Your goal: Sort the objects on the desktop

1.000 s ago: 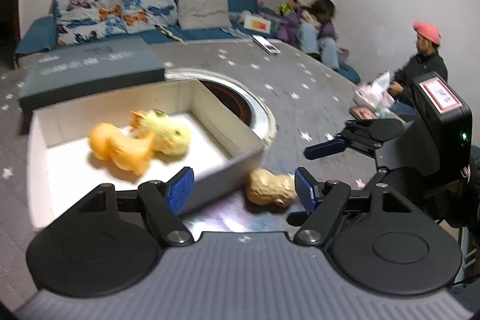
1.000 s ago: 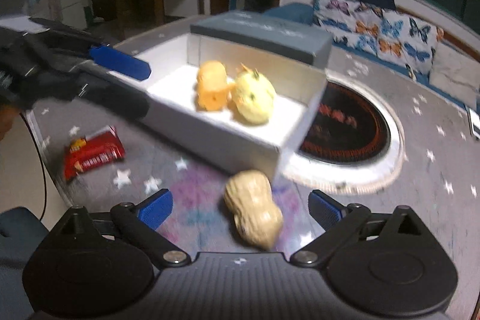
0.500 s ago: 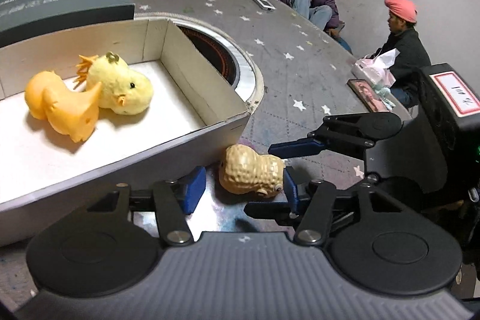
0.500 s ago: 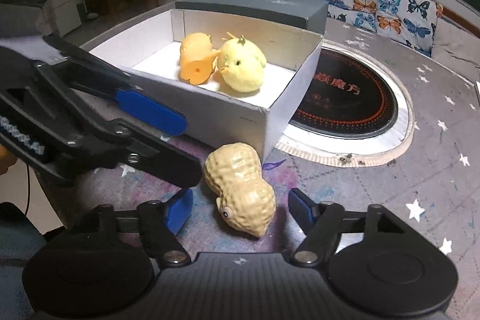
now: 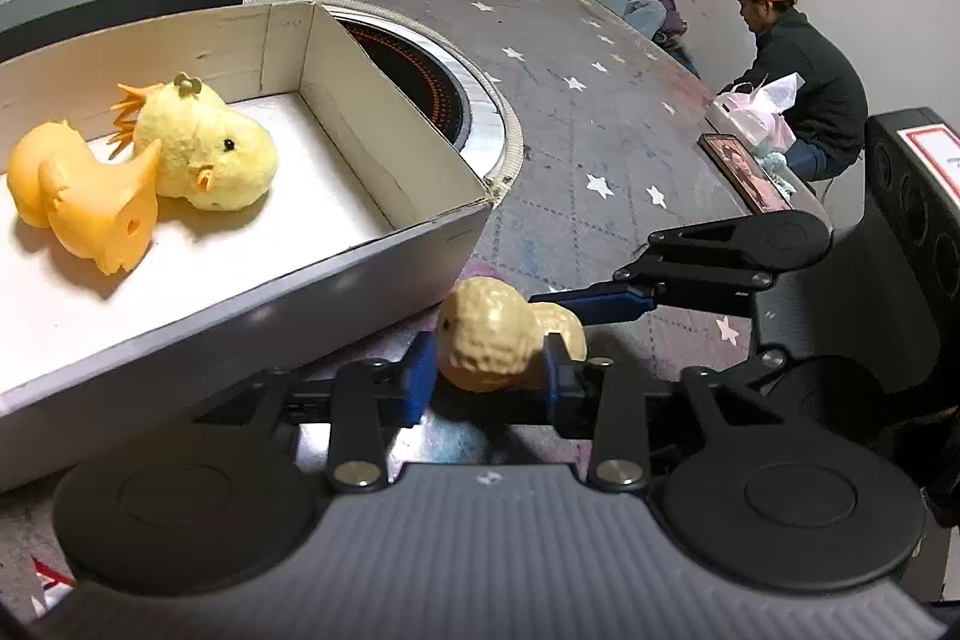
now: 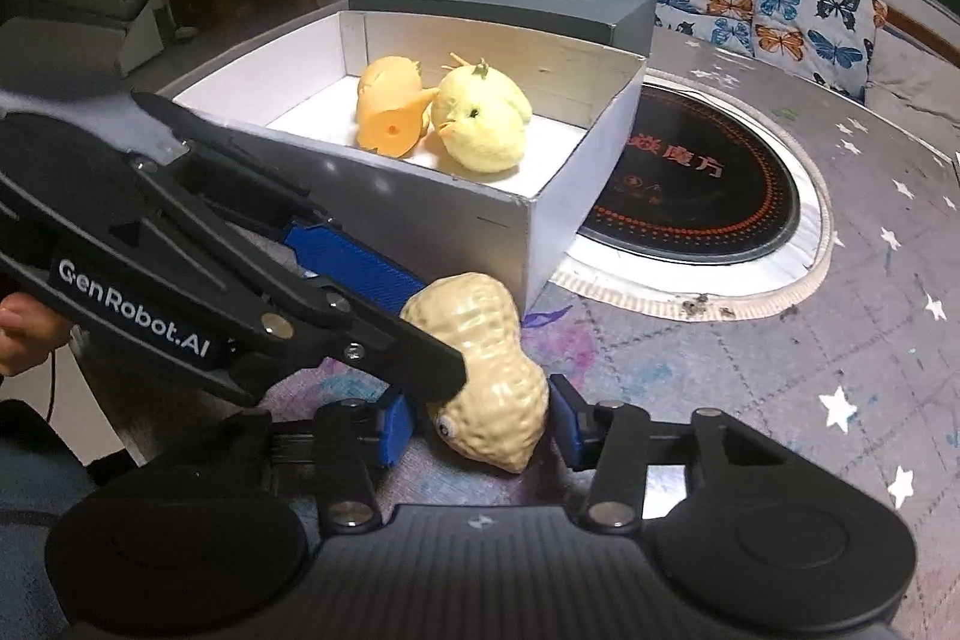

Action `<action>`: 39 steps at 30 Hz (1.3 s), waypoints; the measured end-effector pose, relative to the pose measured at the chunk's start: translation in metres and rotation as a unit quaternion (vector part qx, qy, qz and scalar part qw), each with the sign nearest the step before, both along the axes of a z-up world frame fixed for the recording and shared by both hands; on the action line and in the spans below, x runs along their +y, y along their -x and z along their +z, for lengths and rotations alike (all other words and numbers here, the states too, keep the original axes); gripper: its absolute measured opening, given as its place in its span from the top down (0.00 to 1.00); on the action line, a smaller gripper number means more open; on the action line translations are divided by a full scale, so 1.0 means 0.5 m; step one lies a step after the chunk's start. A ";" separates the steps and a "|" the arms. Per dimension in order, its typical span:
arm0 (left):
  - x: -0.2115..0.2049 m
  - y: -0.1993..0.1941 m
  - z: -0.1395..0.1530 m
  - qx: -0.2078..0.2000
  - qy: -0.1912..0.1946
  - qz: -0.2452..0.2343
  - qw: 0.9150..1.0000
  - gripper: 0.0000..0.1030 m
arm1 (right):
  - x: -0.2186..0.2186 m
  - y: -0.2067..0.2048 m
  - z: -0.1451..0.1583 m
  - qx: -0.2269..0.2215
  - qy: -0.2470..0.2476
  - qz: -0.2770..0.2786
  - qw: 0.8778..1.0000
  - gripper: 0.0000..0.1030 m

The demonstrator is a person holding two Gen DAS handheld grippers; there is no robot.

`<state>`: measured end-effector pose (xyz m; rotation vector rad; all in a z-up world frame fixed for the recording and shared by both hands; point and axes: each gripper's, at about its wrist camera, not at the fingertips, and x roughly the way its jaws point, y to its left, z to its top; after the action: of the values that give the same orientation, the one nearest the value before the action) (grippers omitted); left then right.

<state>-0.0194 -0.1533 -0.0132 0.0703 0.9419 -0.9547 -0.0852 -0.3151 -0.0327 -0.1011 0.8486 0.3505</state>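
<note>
Both of your grippers are on the peanut toy at once. In the left wrist view your left gripper has its blue pads against both sides of one lobe, so it's clamped on the toy. In the right wrist view your right gripper has its pads tight against the other lobe, the one with the small eye, so that one is clamped too. Can't tell if the peanut toy is touching the tabletop or slightly off it; its underside is hidden by the grippers. It sits just outside the near corner of the open white box, close to the wall. In the left wrist view the box fills 9 to 11 o'clock, the toy is at centre, and your right gripper comes in from 3 o'clock. In the right wrist view your left gripper comes in from 9 o'clock and overlaps the toy. Inside the box, at 12 o'clock in that view, the orange toy and the fluffy yellow chick lie touching each other on the white floor. The dark grey lid sits behind the box against its far wall. A round black inset plate with a pale rim lies in the tabletop just beside the box, at 2 o'clock.
</note>
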 end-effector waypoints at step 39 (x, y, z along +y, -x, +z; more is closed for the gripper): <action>0.141 -0.172 0.074 -0.009 0.028 0.113 0.993 0.66 | 0.105 -0.253 0.054 0.013 0.008 0.096 0.995 0.59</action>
<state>0.0668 -0.0827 0.0240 -0.0740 0.8844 -0.7683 0.0412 -0.2625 -0.0057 -0.1938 0.8704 0.5261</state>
